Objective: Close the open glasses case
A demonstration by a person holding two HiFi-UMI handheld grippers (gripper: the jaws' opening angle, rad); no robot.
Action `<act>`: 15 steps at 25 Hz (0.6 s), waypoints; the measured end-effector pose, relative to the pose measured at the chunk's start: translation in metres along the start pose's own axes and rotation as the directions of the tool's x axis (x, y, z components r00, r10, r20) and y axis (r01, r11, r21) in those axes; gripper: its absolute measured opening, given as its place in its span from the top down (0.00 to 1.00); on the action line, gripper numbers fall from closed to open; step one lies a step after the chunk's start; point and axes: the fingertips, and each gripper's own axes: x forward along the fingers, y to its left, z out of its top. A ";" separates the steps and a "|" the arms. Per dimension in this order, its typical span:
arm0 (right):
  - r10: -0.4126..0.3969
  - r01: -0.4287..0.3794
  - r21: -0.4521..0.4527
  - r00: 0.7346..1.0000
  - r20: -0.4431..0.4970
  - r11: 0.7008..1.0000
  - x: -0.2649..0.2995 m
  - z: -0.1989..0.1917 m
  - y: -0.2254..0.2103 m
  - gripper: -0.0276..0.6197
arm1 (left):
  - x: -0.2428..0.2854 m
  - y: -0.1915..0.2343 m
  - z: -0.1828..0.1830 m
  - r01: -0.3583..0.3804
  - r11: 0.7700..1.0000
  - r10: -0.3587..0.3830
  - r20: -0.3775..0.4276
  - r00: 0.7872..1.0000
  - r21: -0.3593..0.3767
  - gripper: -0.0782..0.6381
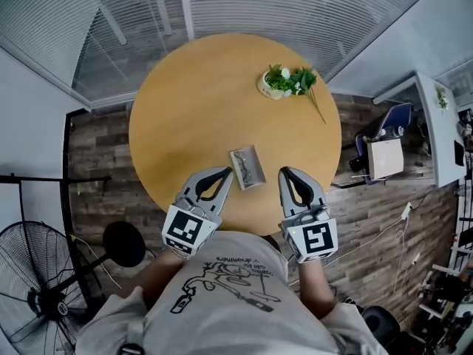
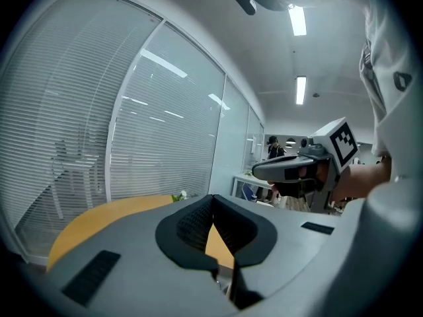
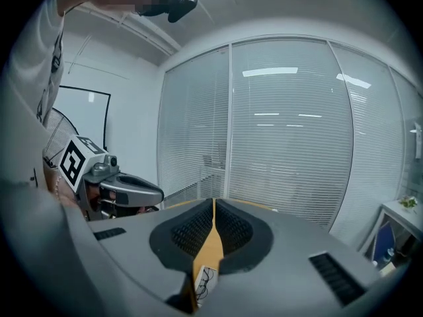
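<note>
Overall: a person stands at a round wooden table (image 1: 192,102), holding one gripper in each hand over its near edge.
Glasses case (image 1: 247,167): a pale grey, rectangular case that lies open on the tabletop, its long side running away from the person and slightly angled.
Contents: thin, dark-framed glasses (image 1: 245,170) lie inside the case.
Case position: near the table's front edge, between the two gripper tips and touching neither.
Left gripper (image 1: 225,171): its jaws are pressed together at the tips with nothing between them, and it is just left of the case.
Right gripper (image 1: 284,171): its jaws are drawn together to a thin slit and hold nothing. Its own view shows a sliver of the case (image 3: 205,279) through that slit.
Far side: a small plant (image 1: 287,80) with green leaves and white flowers is well apart from the case.
Floor: a black fan (image 1: 29,272) stands to the person's left.
</note>
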 end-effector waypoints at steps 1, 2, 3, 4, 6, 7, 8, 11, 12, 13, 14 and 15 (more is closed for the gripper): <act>0.003 -0.003 0.002 1.000 -0.009 1.000 0.003 -0.006 0.000 0.93 | 0.002 0.001 -0.008 0.001 1.000 -0.001 -0.015 1.000 -0.005 0.87; 0.005 -0.005 0.005 1.000 -0.019 1.000 0.006 -0.012 0.000 0.92 | 0.003 0.002 -0.017 0.003 1.000 -0.003 -0.026 1.000 -0.008 0.87; 0.007 -0.007 0.008 1.000 -0.029 1.000 0.008 -0.019 0.000 0.92 | 0.005 0.003 -0.024 0.004 1.000 -0.005 -0.037 0.999 -0.009 0.87; 0.007 -0.006 0.012 0.999 -0.038 1.000 0.010 -0.026 -0.001 0.91 | 0.007 0.003 -0.032 0.006 1.000 -0.006 -0.049 0.999 -0.011 0.87; 0.005 -0.004 0.020 0.998 -0.055 1.000 0.015 -0.038 -0.002 0.91 | 0.009 0.005 -0.046 0.009 1.000 -0.010 -0.073 0.997 -0.010 0.87; 0.006 -0.004 0.022 0.998 -0.064 1.000 0.017 -0.044 -0.002 0.91 | 0.011 0.005 -0.053 0.011 1.000 -0.012 -0.085 0.996 -0.010 0.87; 0.007 -0.005 0.023 0.997 -0.073 1.000 0.020 -0.050 -0.003 0.91 | 0.013 0.006 -0.060 0.012 1.000 -0.013 -0.098 0.995 -0.011 0.87; 0.014 -0.012 0.016 0.995 -0.098 1.000 0.029 -0.069 -0.005 0.90 | 0.018 0.008 -0.081 0.014 1.000 -0.017 -0.141 0.990 -0.021 0.87; 0.017 -0.015 0.013 0.994 -0.107 1.000 0.032 -0.076 -0.005 0.90 | 0.020 0.008 -0.087 0.015 1.000 -0.019 -0.151 0.988 -0.025 0.87; 0.021 -0.019 0.013 0.993 -0.116 1.000 0.035 -0.083 -0.005 0.90 | 0.021 0.009 -0.092 0.017 0.999 -0.021 -0.157 0.987 -0.030 0.87; 0.025 -0.023 0.016 0.992 -0.126 1.000 0.037 -0.090 -0.005 0.90 | 0.023 0.009 -0.097 0.019 0.999 -0.024 -0.164 0.986 -0.037 0.87; 0.029 -0.026 0.018 0.990 -0.136 0.999 0.039 -0.097 -0.005 0.90 | 0.024 0.009 -0.102 0.020 0.999 -0.028 -0.171 0.985 -0.046 0.87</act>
